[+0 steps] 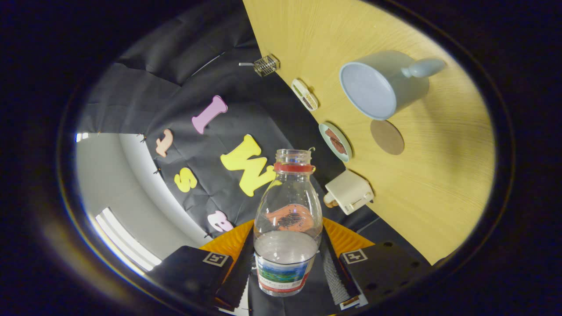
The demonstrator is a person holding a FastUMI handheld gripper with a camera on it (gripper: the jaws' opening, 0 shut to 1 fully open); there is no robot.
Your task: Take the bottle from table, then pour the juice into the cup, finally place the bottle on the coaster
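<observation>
The gripper [287, 263] is clamped on a clear plastic bottle [287, 219] — both fingers press its lower body, at the label. The bottle is uncapped, a red ring at its neck, liquid pooled in its lower part. The view is tilted, and the wooden desk [439, 184] lies beyond the fingers to the right. On it a pale blue cup [382, 85] shows its open mouth; a round brown coaster [387, 137] lies just beside it — nearer the gripper. A small plate [335, 141] and a white box [349, 192] sit along the desk's edge.
</observation>
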